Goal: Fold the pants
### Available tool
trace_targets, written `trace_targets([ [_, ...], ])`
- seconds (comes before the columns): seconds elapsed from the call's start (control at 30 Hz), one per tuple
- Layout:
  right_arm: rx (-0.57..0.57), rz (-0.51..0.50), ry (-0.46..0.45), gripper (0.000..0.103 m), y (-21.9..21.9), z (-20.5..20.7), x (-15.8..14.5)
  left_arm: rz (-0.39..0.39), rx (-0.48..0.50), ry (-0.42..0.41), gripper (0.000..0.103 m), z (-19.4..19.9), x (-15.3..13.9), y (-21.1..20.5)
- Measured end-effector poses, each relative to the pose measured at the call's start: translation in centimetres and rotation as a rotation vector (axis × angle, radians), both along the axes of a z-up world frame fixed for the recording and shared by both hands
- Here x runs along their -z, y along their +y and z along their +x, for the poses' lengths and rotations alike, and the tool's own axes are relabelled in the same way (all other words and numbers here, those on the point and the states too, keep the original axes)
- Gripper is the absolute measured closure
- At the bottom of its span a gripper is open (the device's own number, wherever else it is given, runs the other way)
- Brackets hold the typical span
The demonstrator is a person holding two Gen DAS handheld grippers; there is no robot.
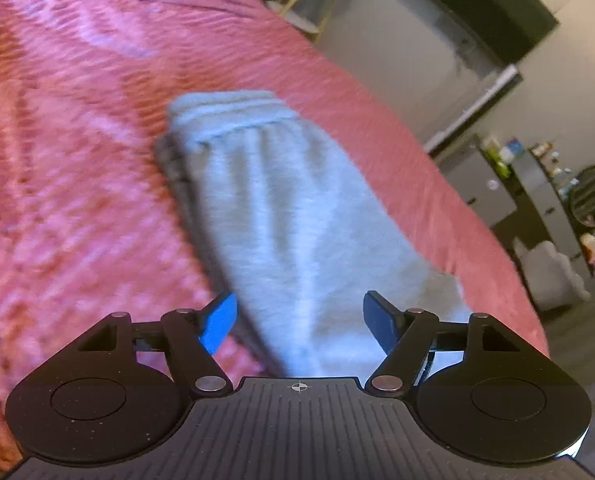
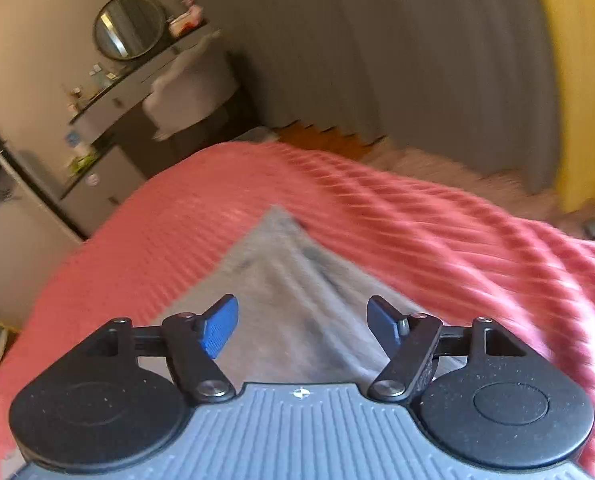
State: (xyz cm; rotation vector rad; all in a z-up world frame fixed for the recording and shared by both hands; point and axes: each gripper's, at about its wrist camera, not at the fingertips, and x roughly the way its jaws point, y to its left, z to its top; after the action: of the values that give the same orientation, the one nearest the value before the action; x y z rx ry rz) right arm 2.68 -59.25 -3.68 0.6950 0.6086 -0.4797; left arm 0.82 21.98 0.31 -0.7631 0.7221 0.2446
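Left gripper: the left gripper (image 1: 299,322) hangs above the near end of the pants, blue pads spread wide, nothing between them.
Right gripper: the right gripper (image 2: 302,326) is spread just as wide, empty, over grey cloth.
Pants: the grey pants (image 1: 293,216) lie folded in a long strip on the pink bedspread (image 1: 77,140), elastic waistband at the far end, layers stacked along the left edge.
Pants, other view: from the right wrist only a pointed grey corner (image 2: 285,280) shows, running under the gripper body.
Cut off: the near end of the pants vanishes beneath both gripper bodies, so the leg hems can't be seen.
Hard to read: both views are smeared; whether either gripper's pads touch the cloth, can't tell.
Background: a round mirror (image 2: 129,26) over a dresser (image 2: 109,120), small items on top too blurred to name.
Edge: a yellow curtain (image 2: 585,80), cropped at the right.
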Motion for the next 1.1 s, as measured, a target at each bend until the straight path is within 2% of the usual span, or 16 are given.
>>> trace_targets([
  [0.17,-0.03,-0.016,0.094,0.024,-1.1,5.6,1.2,0.004,0.028,0.057,0.026,1.4,1.4,-1.3],
  [0.2,-0.041,-0.002,0.097,0.034,-1.4,6.1,1.5,0.0,0.028,0.071,0.026,1.6,1.6,-1.4],
  [0.23,-0.055,0.013,0.092,0.068,-1.0,6.0,1.9,-0.002,0.025,0.085,0.026,1.6,1.9,-1.4],
  [0.27,-0.066,0.024,0.094,0.086,-0.8,6.5,2.1,-0.004,0.021,0.095,0.026,1.7,2.0,-1.4],
  [0.33,-0.11,0.007,0.078,0.089,-0.3,8.0,2.2,-0.003,0.011,0.1,0.026,1.9,2.1,-1.5],
  [0.4,-0.124,-0.099,0.063,0.09,0.4,9.3,1.4,0.004,0.007,0.103,0.026,2.4,2.0,-1.9],
  [0.5,-0.078,-0.21,0.001,0.096,0.6,10.1,-0.9,0.037,0.012,0.088,0.026,3.3,1.7,-2.8],
  [0.57,-0.029,-0.286,0.016,0.103,0.3,11.1,-1.6,0.061,0.011,0.068,0.025,3.3,1.3,-3.3],
  [0.6,-0.004,-0.302,0.018,0.102,-0.1,11.4,-1.6,0.075,0.013,0.064,0.025,3.4,1.1,-3.6],
  [0.67,0.05,-0.223,0.029,0.096,-1.5,11.5,-1.2,0.116,-0.005,0.053,0.026,3.1,0.5,-3.9],
  [0.73,0.089,-0.155,0.008,0.06,-1.7,10.5,-1.2,0.179,-0.015,0.014,0.026,2.7,-0.4,-4.5],
  [0.77,0.082,-0.162,-0.042,0.057,-1.0,9.5,-1.7,0.223,-0.014,-0.011,0.026,2.8,-1.1,-5.0],
  [0.83,0.042,-0.191,-0.106,0.056,1.0,7.5,-2.6,0.284,0.049,-0.075,0.025,3.3,-2.3,-6.1],
  [0.9,-0.055,-0.165,-0.126,0.055,3.4,6.0,-2.7,0.296,0.146,-0.12,0.024,4.5,-3.1,-7.6],
  [1.0,-0.173,-0.084,-0.101,0.055,6.8,4.5,-1.3,0.242,0.281,-0.147,0.023,7.6,-3.3,-10.3],
  [1.1,-0.258,-0.034,-0.046,0.058,9.1,4.2,0.8,0.19,0.421,-0.125,0.025,11.2,-2.2,-13.4],
])
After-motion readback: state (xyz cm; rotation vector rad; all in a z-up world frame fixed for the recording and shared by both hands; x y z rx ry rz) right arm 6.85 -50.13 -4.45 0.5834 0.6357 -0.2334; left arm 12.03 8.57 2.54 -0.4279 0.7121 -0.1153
